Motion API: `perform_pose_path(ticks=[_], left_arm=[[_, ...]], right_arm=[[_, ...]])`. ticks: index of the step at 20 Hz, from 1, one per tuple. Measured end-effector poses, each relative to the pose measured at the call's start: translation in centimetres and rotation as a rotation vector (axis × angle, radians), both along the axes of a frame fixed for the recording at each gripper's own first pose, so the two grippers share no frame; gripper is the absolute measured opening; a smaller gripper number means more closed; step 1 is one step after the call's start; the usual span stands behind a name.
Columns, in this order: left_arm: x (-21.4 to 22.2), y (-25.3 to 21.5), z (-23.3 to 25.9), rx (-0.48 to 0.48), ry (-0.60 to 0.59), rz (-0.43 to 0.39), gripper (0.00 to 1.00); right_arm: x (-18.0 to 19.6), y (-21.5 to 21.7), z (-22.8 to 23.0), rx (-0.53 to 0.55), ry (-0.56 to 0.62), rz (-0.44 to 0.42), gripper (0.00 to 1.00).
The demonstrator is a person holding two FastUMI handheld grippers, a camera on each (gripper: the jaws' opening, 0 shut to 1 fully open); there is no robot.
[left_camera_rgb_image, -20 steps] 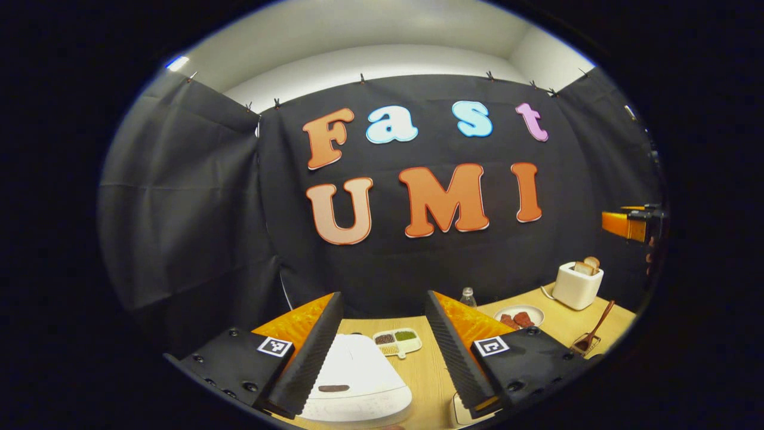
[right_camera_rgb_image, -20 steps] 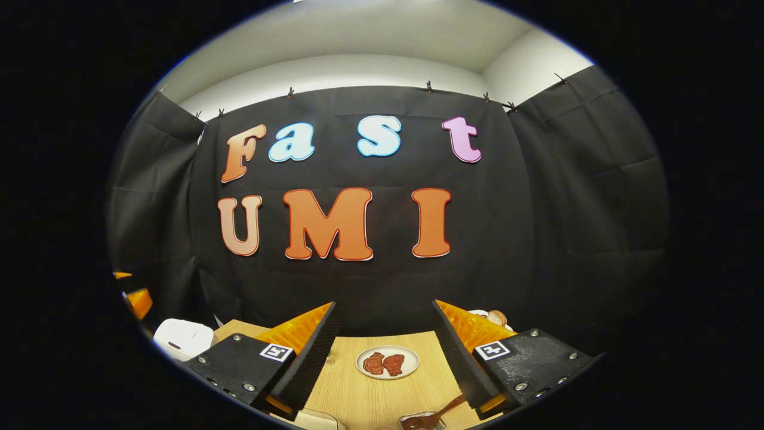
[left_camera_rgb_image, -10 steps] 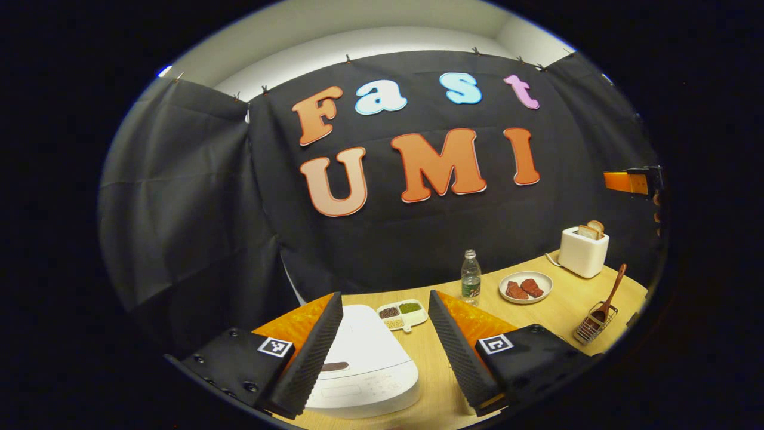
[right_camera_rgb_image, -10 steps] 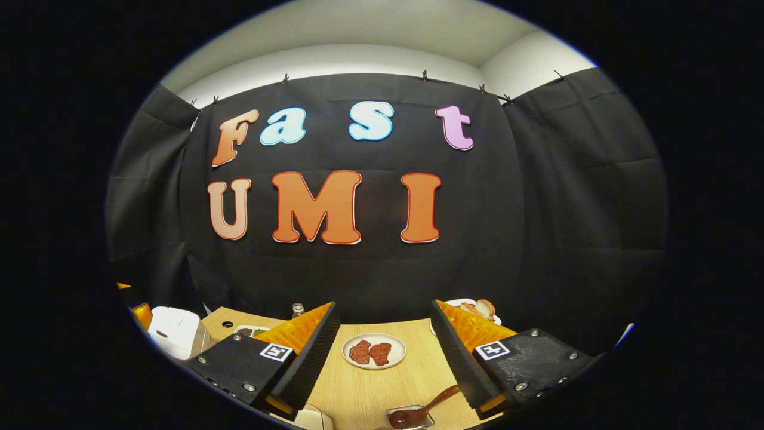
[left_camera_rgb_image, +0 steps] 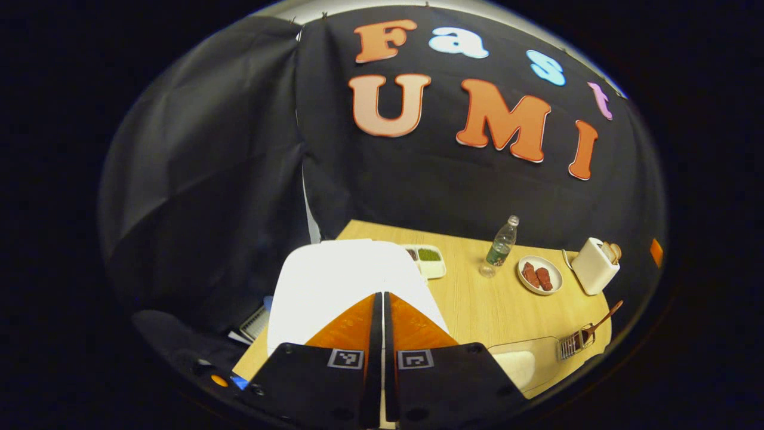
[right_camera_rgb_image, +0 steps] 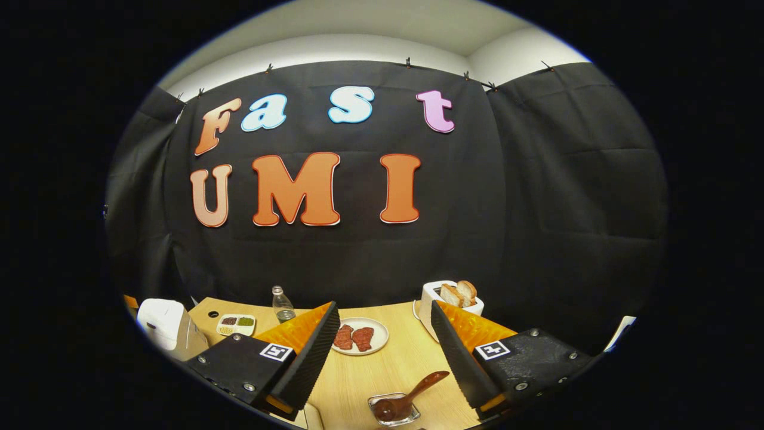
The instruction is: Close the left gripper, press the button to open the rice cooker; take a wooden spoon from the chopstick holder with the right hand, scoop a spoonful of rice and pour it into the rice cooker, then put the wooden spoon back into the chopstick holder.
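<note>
The left hand-held gripper [left_camera_rgb_image: 382, 310] is clenched tight with nothing between its fingers, hanging over the lid of the white rice cooker [left_camera_rgb_image: 340, 280] at the left end of the table [left_camera_rgb_image: 477, 298]. The right hand-held gripper [right_camera_rgb_image: 382, 352] is spread wide and empty above the wooden spoon [right_camera_rgb_image: 412, 394], which stands in the wire chopstick holder [right_camera_rgb_image: 394, 412] near the table's front edge.

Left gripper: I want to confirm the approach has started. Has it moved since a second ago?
Yes. The left gripper has shut and tipped down over the rice cooker.
</note>
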State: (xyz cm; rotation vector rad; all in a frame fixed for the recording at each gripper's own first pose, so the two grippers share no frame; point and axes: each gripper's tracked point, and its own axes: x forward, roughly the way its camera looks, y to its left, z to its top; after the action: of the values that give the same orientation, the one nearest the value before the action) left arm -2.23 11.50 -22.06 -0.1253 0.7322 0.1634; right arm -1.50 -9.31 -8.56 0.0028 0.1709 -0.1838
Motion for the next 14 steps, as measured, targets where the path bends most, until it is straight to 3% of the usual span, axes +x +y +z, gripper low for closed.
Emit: perform_pose_path(ticks=[1,3,6,11,14], left_arm=[[-0.5,0.3,-0.7,-0.042,0.059,0.009,0.05],[-0.9,0.5,-2.8,-0.115,0.163,0.037,0.07],[-1.1,1.7,-5.0,-0.158,0.285,0.057,0.03],[-0.2,2.2,-7.0,-0.225,0.370,0.066,0.07],[0.5,2.7,-7.1,-0.245,0.357,0.081,0.05]], right_arm=[[-0.3,-0.4,-0.2,-0.002,0.005,-0.008,0.95],[-0.8,-1.1,-0.7,-0.004,0.017,-0.027,0.95],[-1.6,-2.0,-1.2,-0.006,0.032,-0.053,0.95],[-2.9,-3.3,-1.6,-0.007,0.045,-0.096,0.95],[-3.7,-4.1,-1.9,-0.008,0.052,-0.120,0.95]])
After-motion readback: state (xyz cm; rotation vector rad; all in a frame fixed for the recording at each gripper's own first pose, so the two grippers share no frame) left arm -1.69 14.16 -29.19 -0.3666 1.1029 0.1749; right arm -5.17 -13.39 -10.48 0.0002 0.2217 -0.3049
